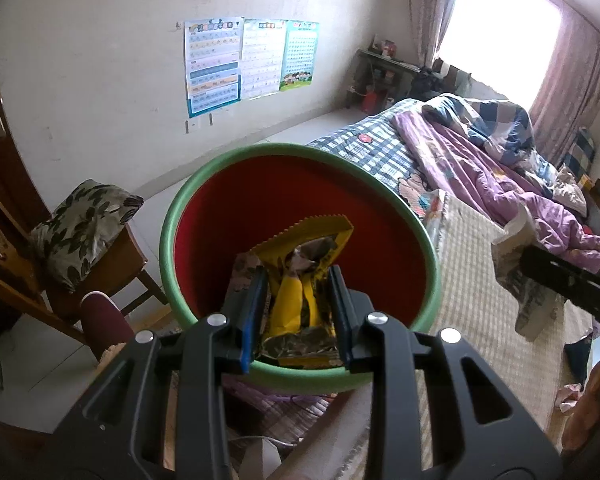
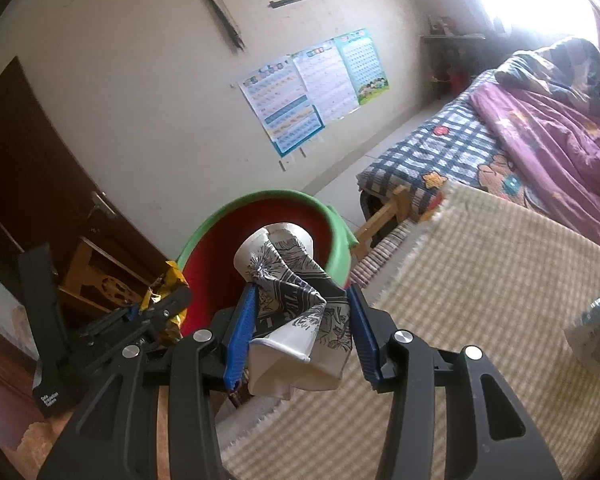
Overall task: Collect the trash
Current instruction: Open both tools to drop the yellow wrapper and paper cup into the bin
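A red bin with a green rim (image 1: 236, 160) stands by the bed; it also shows in the right wrist view (image 2: 276, 196). My left gripper (image 1: 298, 280) is shut on a yellow snack wrapper (image 1: 300, 252) and holds it over the bin's mouth. My right gripper (image 2: 300, 294) is shut on crushed paper cups (image 2: 296, 304), white with black print, just beside the bin's near rim. The left gripper with the wrapper shows at the left of the right wrist view (image 2: 156, 304). The cups and the right gripper show at the right of the left wrist view (image 1: 515, 260).
A bed with a beige mat (image 2: 499, 280), checked sheet and purple quilt (image 1: 479, 160) lies to the right. A wooden chair with a leaf-print cushion (image 1: 84, 224) stands left of the bin. A crumpled plastic item (image 2: 595, 328) lies on the mat. Small scraps (image 1: 571, 396) lie at the lower right.
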